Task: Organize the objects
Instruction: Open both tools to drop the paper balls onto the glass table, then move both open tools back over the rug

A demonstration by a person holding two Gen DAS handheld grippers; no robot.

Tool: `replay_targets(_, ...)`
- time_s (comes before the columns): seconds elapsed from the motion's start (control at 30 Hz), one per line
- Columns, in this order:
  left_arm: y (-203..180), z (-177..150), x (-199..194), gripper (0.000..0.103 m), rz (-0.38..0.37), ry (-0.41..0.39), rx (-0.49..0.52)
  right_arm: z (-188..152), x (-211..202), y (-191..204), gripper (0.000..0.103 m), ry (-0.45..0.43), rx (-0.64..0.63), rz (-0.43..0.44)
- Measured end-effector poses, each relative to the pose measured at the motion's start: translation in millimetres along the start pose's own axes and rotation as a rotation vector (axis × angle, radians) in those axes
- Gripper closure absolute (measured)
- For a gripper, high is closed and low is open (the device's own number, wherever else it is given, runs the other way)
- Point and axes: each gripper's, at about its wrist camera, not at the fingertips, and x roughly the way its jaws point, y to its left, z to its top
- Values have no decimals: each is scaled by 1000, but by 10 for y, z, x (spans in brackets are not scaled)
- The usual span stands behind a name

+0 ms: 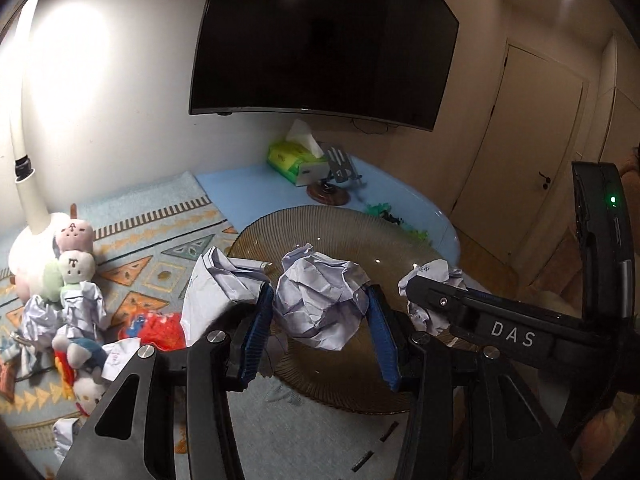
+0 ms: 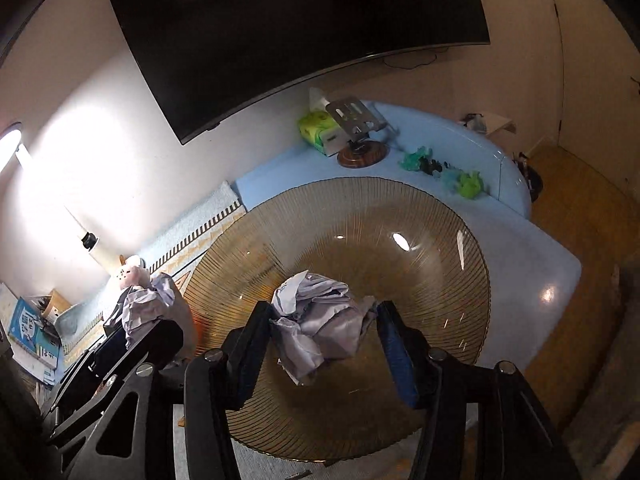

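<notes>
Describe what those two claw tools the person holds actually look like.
Both are matte black frames with silver bolts. The left gripper and right gripper each carry two ribbed blue finger pads. The right one's body shows white "DAS" lettering and a small green light.

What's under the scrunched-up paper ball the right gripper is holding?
Under the paper ball in the right gripper is the big ribbed brown glass plate. The patch of plate straight beneath the ball is covered.
</notes>
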Motion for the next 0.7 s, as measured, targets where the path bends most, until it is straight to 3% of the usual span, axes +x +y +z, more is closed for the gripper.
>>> replay_targets(0.03, -7, 2, 18, 50, -2, 0, -1, -2, -7, -9, 34, -8, 5, -8)
replay_targets(0.1, 31, 13, 63, 45, -23, 16, -17, -11, -59, -20, 34, -23, 4, -24)
replay_targets(0.13, 58, 14, 75, 30, -28, 29, -31, -10, -84, -30, 34, -29, 10, -17)
replay_targets(0.17, 87, 9, 65, 26, -23, 27, -39, -13, -99, -42, 34, -34, 17, -5)
replay_targets(0.4, 256, -105, -294, 25, -4, -33, -39, -96, -205, 221, 34, -46, -36, 48)
replay_targets(0.7, 676, -335, -873, 25, 101, -94, -115, -378, -212, 1047, 34, -18, -199, 161)
